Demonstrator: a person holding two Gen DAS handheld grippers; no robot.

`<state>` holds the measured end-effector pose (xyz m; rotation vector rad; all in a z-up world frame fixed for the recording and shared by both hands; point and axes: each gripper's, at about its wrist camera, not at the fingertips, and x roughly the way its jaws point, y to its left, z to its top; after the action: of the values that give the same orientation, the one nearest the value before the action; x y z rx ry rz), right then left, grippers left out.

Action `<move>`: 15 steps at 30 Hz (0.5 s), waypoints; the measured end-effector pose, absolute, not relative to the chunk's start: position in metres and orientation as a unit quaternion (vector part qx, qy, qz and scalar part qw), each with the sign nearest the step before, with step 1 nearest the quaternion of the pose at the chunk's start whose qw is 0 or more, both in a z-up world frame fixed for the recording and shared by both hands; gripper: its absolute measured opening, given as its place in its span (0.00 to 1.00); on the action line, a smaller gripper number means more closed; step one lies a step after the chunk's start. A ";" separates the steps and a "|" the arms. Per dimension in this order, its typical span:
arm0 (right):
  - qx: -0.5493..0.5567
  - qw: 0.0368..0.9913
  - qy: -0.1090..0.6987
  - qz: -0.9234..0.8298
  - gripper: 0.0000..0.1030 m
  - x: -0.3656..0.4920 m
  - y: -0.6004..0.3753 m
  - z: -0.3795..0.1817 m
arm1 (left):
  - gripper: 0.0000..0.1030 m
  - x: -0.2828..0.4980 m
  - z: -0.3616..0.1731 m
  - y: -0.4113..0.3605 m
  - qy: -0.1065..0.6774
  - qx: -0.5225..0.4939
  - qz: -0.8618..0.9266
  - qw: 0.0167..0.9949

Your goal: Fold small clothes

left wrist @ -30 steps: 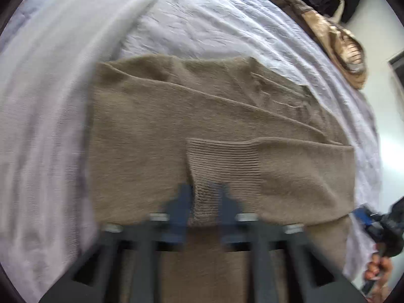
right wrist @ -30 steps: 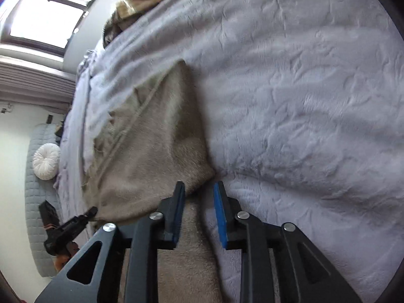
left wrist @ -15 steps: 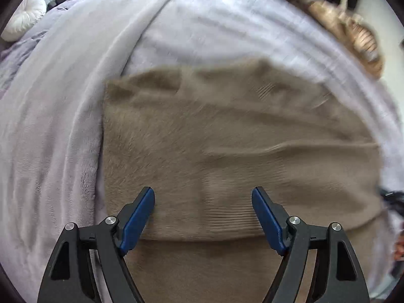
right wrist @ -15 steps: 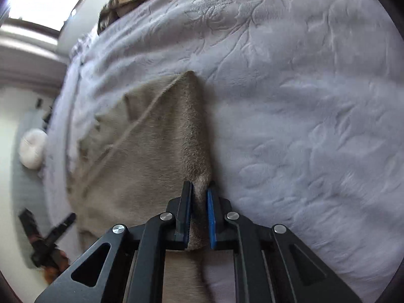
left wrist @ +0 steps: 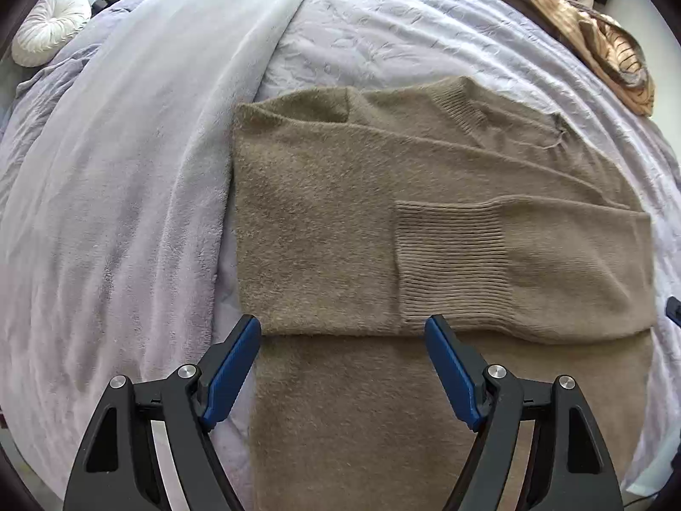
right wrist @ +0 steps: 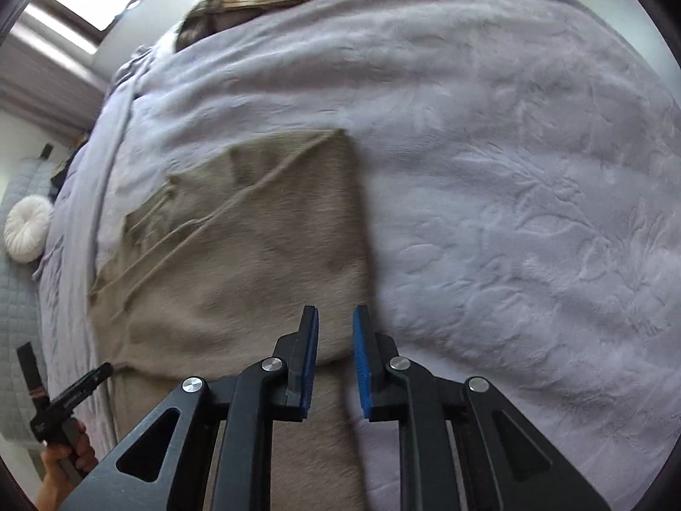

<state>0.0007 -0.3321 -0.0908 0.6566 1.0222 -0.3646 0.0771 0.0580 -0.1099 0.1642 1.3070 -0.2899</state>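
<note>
A tan knit sweater [left wrist: 340, 221] lies flat on the lavender bedspread [left wrist: 383, 25], its sleeves folded across the body, one ribbed cuff [left wrist: 451, 264] on top. My left gripper [left wrist: 342, 340] is wide open and empty, just above the sleeve's lower fold edge. In the right wrist view the sweater [right wrist: 255, 255] lies left of centre. My right gripper [right wrist: 335, 328] is partly open over the sweater's right edge, with nothing between the pads. The left gripper [right wrist: 72, 400] shows at the lower left there, in a hand.
A thick pale blanket [left wrist: 140, 149] lies folded along the sweater's left side. A brown striped garment [left wrist: 604, 47] is heaped at the bed's far right edge. A round white cushion [left wrist: 51, 25] sits at the far left.
My left gripper let go of the ribbed cuff, opened wide and drew back. My right gripper closed on the sweater's edge, then opened and released it.
</note>
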 end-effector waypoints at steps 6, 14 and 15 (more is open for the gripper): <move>0.279 0.793 0.520 -0.153 0.17 0.031 -0.306 -0.112 | 0.77 0.079 -0.128 0.038 0.613 0.111 -0.129 0.772; 0.281 0.783 0.531 -0.161 0.18 0.007 -0.302 -0.109 | 0.77 0.054 -0.119 0.064 0.634 0.112 -0.138 0.752; 0.287 0.783 0.529 -0.158 0.18 0.002 -0.301 -0.106 | 0.77 0.044 -0.113 0.068 0.635 0.115 -0.140 0.751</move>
<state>0.0017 -0.3011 -0.1057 0.6196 1.1420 -0.3421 0.0444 0.0676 -0.1130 0.2515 1.3878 -0.3067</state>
